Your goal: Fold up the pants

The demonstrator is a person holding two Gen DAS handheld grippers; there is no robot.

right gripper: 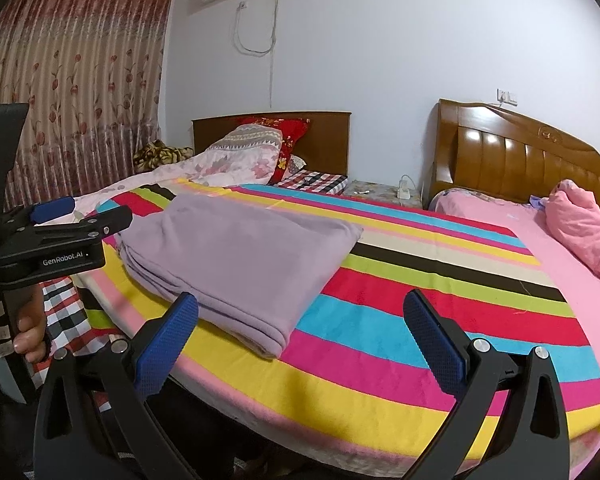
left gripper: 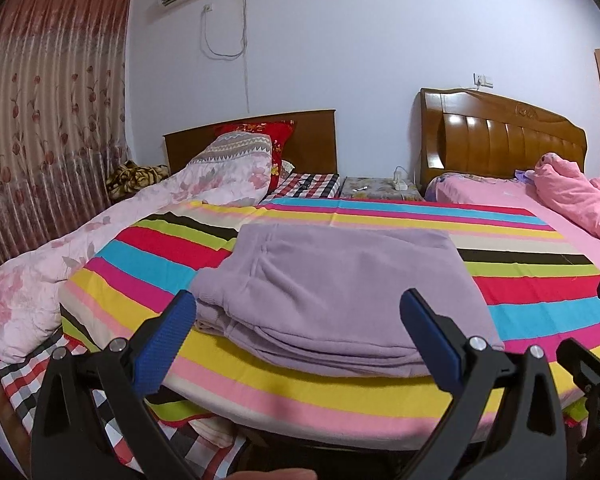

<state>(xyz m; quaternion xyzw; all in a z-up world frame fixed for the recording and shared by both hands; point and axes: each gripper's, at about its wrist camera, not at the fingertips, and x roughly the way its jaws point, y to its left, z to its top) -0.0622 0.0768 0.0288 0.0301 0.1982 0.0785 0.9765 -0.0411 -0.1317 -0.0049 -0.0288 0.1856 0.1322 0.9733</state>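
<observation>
With the lilac pants (left gripper: 340, 292) lying as a folded stack on the striped blanket (left gripper: 520, 280) at centre frame, and our left gripper (left gripper: 300, 320) and right gripper (right gripper: 300, 328) both spread wide and empty, we should judge them near done and only square the edges gently.
</observation>
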